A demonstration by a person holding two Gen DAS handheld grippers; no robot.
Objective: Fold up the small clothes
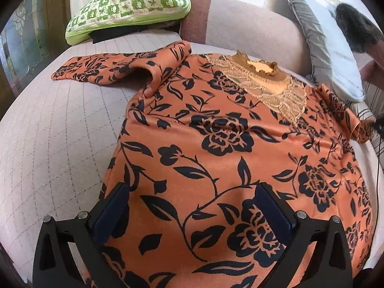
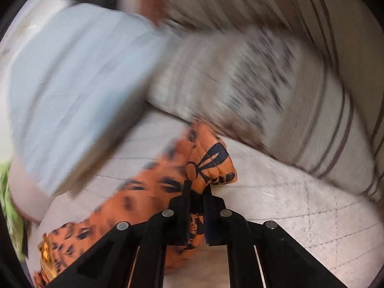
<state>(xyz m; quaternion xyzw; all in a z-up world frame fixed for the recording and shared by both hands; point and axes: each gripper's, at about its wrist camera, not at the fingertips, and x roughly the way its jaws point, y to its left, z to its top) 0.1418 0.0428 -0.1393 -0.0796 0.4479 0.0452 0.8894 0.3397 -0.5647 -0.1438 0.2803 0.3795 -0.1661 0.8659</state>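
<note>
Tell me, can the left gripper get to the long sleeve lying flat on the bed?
Probably yes. The left gripper is open above the orange top, and the sleeve lies flat on the bed cover with nothing over it.

Spread tongs (image 1: 192, 213) over floral top (image 1: 216, 129)

Place: home living room or bedroom.
Evidence: quilted mattress (image 1: 60, 144), grey pillow (image 1: 331, 55), folded green quilt (image 1: 129, 4), bolster (image 1: 252, 28).

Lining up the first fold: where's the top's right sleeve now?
In the right wrist view, the sleeve is pinched in the right gripper, just below the striped pillow.
</note>
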